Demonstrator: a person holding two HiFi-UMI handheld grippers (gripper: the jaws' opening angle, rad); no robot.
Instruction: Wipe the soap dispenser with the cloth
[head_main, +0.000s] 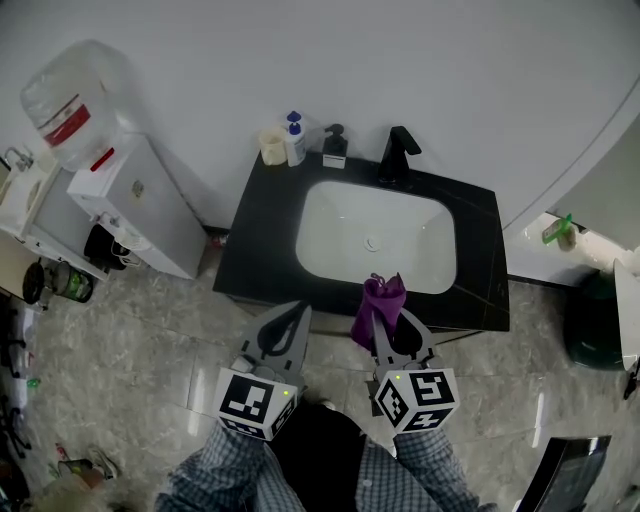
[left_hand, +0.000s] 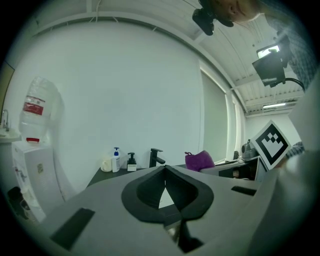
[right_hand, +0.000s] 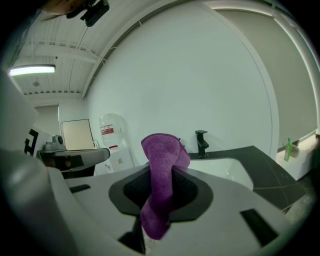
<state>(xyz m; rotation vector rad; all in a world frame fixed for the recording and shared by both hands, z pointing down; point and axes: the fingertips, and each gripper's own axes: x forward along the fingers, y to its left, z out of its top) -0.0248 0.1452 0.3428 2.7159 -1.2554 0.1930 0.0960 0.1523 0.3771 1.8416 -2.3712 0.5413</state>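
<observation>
My right gripper (head_main: 388, 322) is clamped on the purple cloth (head_main: 378, 303). The cloth stands up past the jaw tips and trails down behind them. I judge that gripping it mid-length leaves a loose fold out front to rub with. My left gripper (head_main: 288, 322) has its jaws closed tip to tip on nothing, so it is free to steady a bottle.

The soap dispenser (head_main: 335, 146) stands well ahead of both grippers, at the back of the black counter (head_main: 262, 235), just left of the faucet (head_main: 398, 153). It is not yet touched.

The left gripper view shows the dispenser upright beside a blue-capped bottle (left_hand: 116, 160). In the right gripper view the cloth fills that side, and I find only the faucet and the basin (right_hand: 225, 170).
</observation>
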